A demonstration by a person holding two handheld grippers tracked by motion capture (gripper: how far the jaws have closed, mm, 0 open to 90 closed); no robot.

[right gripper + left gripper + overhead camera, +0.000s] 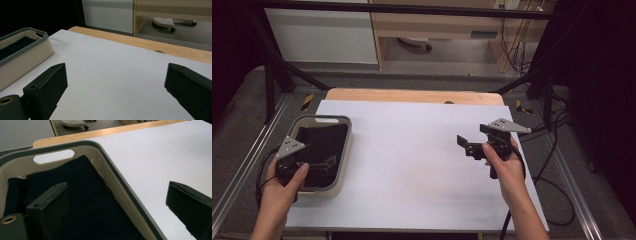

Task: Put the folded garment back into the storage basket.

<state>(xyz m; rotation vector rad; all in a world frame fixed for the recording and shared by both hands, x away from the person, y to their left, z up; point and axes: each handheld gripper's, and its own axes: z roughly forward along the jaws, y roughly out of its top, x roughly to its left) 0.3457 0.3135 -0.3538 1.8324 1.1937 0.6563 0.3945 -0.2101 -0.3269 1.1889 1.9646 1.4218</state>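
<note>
Over the beige basket at the table's left edge, we hold our left gripper with jaws spread wide, one inside above the dark folded cloth, one outside the rim. Well apart on the right, our right gripper hovers wide over the white table, gripping nothing.

No text, label, brand or number can be read; none on the basket, none on the table.

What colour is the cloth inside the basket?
Black, or very dark navy; the cloth shows best in the left gripper view.
</note>
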